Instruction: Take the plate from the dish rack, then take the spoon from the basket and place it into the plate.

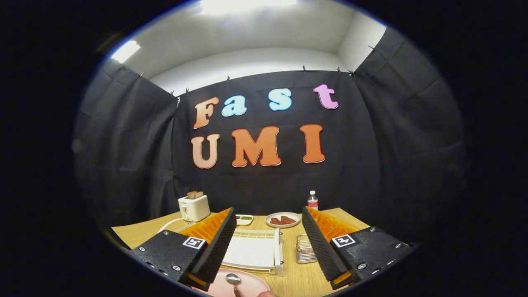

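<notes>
The gripper (268, 251) stood spread wide above the pale wooden table (297, 280), its two fingers (214, 251) faced with finely ribbed black pads, backed by ridged orange plastic and bolted into speckled black blocks that each carried a small square black-and-white marker; nothing was held between them. Low between the fingers lay the round pink plate (247, 284), smooth and matte, with the shiny metal spoon (233, 280) resting in it, bowl up and glinting. Just beyond the plate sat the white dish rack (258, 249), a flat rectangular frame of thin bars over a wavy-patterned tray. Beside it, close against the inner face of the right finger, stood the small wire basket (304, 249), a silvery mesh box. Farther back on the table were a shallow round dish (283, 219) holding reddish-brown slabs, a little white rectangular dish (244, 219) with something green in it, a boxy cream toaster (194, 207) with browned bread poking from its slots, and a clear bottle (312, 201) with a red label and white cap.
</notes>
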Motion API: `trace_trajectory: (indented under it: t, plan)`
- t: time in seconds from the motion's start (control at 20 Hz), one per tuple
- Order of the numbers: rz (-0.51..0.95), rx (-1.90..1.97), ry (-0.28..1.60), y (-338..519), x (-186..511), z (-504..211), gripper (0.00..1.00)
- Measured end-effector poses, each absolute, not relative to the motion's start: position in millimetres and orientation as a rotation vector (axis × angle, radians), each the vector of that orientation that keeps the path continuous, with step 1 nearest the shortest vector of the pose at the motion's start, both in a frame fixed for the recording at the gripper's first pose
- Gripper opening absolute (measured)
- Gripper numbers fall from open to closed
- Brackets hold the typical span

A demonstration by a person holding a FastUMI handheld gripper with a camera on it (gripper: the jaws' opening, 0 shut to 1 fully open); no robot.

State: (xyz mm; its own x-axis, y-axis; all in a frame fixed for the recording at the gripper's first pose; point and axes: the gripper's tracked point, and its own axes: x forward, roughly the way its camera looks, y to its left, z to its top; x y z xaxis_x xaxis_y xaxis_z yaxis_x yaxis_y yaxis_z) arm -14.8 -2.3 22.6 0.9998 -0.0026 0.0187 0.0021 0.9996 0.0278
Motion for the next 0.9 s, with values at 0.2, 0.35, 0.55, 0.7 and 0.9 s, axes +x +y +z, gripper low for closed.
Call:
trace_trajectory:
  t: [0.2, 0.35, 0.55, 0.7, 0.9]
  plan:
    - [-0.016, 0.017, -0.036, -3.8, -15.2, 23.4, 0.95]
    - [-0.032, 0.000, -0.032, -4.3, -12.2, 20.8, 0.95]
    - [-0.047, -0.030, -0.071, -4.1, -11.2, 28.3, 0.95]
    - [-0.040, -0.035, -0.082, 0.6, -12.2, 30.5, 0.95]
    - [-0.047, -0.015, -0.082, -0.9, -11.4, 32.7, 0.95]
